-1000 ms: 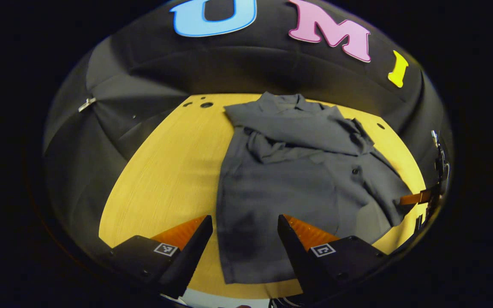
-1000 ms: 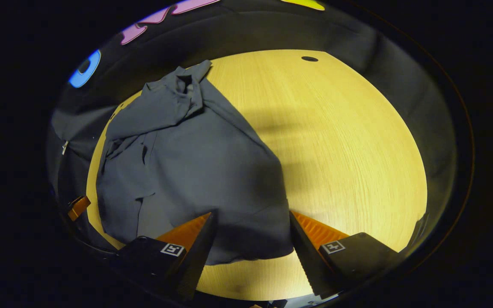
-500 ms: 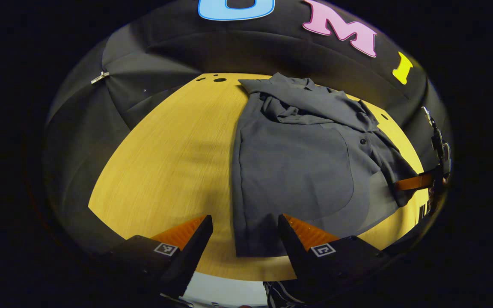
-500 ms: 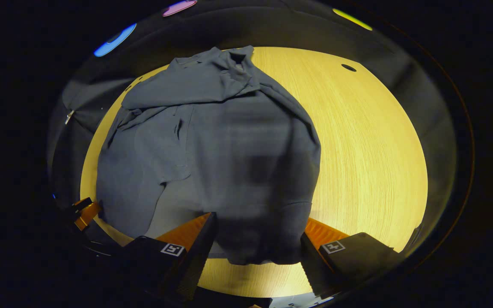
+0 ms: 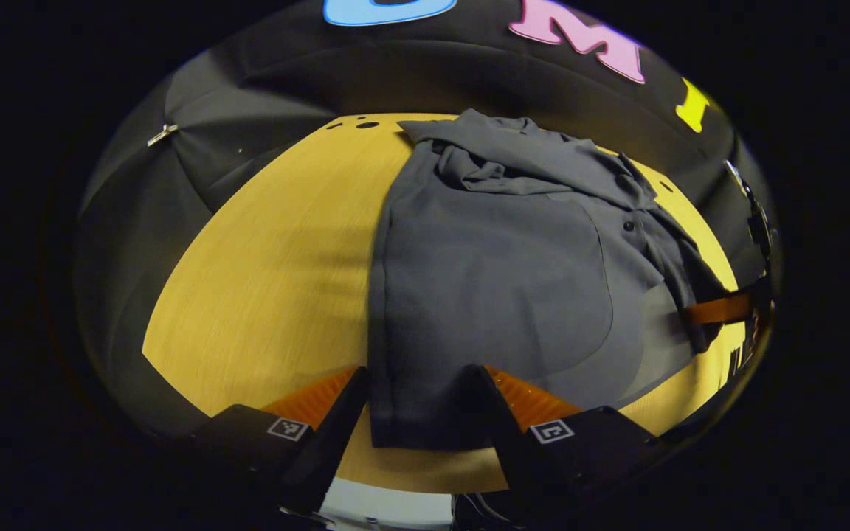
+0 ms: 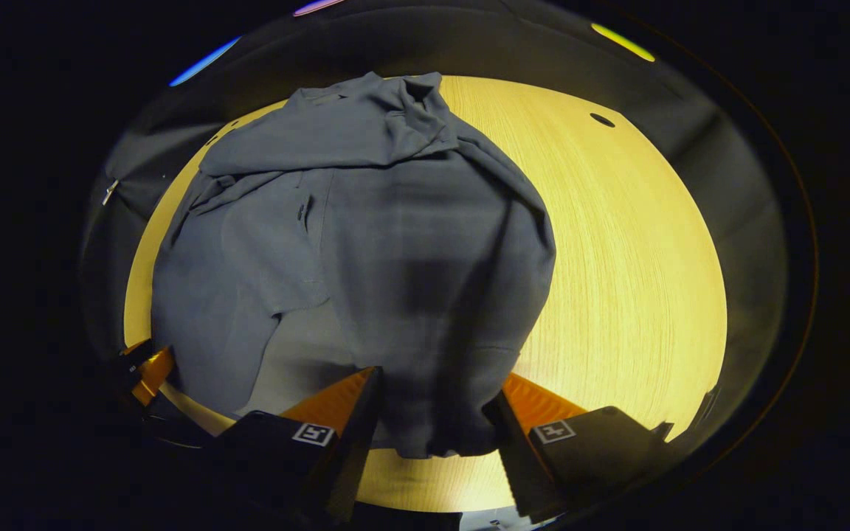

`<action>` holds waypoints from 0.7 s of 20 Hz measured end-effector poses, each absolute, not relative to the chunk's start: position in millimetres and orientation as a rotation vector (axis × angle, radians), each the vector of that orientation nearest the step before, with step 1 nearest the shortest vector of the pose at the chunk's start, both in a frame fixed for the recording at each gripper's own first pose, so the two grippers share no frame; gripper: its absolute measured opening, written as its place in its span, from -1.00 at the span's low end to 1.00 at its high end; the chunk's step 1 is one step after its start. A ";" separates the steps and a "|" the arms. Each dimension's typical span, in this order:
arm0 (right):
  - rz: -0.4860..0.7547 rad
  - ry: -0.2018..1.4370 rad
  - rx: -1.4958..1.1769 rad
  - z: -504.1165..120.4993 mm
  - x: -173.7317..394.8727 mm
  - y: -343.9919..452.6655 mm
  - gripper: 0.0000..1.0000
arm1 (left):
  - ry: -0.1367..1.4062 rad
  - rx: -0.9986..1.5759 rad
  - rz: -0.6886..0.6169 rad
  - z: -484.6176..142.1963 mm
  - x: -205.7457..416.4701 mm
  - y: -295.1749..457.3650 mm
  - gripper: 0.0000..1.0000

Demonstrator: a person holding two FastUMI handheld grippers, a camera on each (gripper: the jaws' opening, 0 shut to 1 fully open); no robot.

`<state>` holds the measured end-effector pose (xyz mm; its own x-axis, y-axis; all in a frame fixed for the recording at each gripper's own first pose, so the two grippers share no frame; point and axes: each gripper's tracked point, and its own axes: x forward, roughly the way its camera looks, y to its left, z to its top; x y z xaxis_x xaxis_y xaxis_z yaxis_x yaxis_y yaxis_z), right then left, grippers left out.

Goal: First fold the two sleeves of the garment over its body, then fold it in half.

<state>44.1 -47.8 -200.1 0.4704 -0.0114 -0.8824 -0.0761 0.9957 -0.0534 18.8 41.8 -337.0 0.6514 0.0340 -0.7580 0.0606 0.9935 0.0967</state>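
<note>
1. Down at the bottom of the left gripper view, the left gripper [image 5: 416, 402] has its two fingers spread, and the near hem corner of the garment [image 5: 499, 273] lies in the gap between them.
2. Neither finger [image 5: 333, 413] can be seen pressing the cloth; the hem edge sits just ahead of the fingertips, flat on the table [image 5: 270, 280].
3. Ahead of those fingers the dark grey garment stretches away across the yellow wooden table, with both sleeves bunched across its chest at the far end, near the collar.
4. To the right of the fingers, at the garment's far side edge, the other gripper [image 5: 720, 310] shows as a thin strip reaching in over the cloth.
5. Left of the fingers the tabletop is bare wood, and small holes [image 5: 367, 125] mark its far corner.
6. Turning to the right gripper view, the right gripper [image 6: 431, 413] also stands with fingers apart, straddling the garment's [image 6: 395, 243] near hem corner.
7. That corner hangs between the two fingers [image 6: 351, 413], and whether either one touches it cannot be told.
8. Beyond the fingers the garment rises toward the collar and the crumpled sleeve folds at the far end.
9. Right of the fingers lies open table [image 6: 631, 258] with one dark hole [image 6: 602, 119]; far to the left, at the garment's edge, the other gripper's tip [image 6: 146, 369] shows.
</note>
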 end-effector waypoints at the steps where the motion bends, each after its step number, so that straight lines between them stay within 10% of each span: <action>1: 0.044 1.083 -0.084 -200.6 45.0 -45.3 0.55 | 0.867 0.110 -0.019 -339.3 17.4 38.5 0.72; 3: 0.050 1.092 -0.069 -202.2 45.0 -38.0 -0.16 | 0.873 0.088 -0.010 -339.2 16.2 34.4 0.62; 5: 0.058 1.097 -0.054 -201.8 44.9 -34.4 -0.44 | 0.867 0.077 -0.023 -338.0 18.9 27.9 0.43; 9: 0.109 1.113 -0.015 -200.2 46.0 -32.0 -0.80 | 0.863 0.053 -0.042 -338.2 22.2 16.0 -0.78; 14: 0.115 1.097 0.024 -191.6 48.3 -33.7 -0.87 | 0.887 -0.007 -0.061 -330.5 23.5 13.9 -0.89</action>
<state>48.3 -33.7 -191.6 0.4510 0.1052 -0.8863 -0.0817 0.9937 0.0764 23.5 13.9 -330.5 0.6303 -0.0561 -0.7743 0.0502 0.9982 -0.0315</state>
